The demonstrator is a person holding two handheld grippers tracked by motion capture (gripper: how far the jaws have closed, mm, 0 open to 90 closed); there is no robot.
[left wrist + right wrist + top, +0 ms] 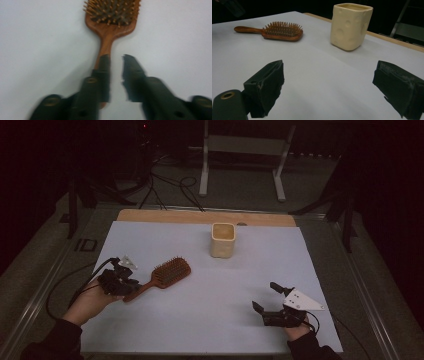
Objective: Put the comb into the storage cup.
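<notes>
A wooden paddle hairbrush [162, 276] is seen lying flat on the white-covered tabletop [200, 320], bristles up, well apart from a cream square cup [222, 240], which stands upright nearer the far edge. The brush handle is pointed away from the cup, toward the left tongs [131, 281].

The left tongs are held at the handle end of the hairbrush, on the side away from the cup. In the left gripper view the hairbrush [110, 25] is seen ahead, with its handle running under one jaw of the left tongs [115, 61]. The jaws are parted by a narrow gap, and nothing is clamped between them; the handle is overlapped by one jaw rather than pinched. Whether that jaw touches the wood cannot be told, as the view is blurred.

The right tongs [265, 297] are held low over bare tabletop, well apart from the cup and on the near side of it. In the right gripper view the right tongs [327, 80] are spread wide, nothing held. Beyond them the cup [350, 26] and, farther off, the hairbrush [274, 31] are seen.
</notes>
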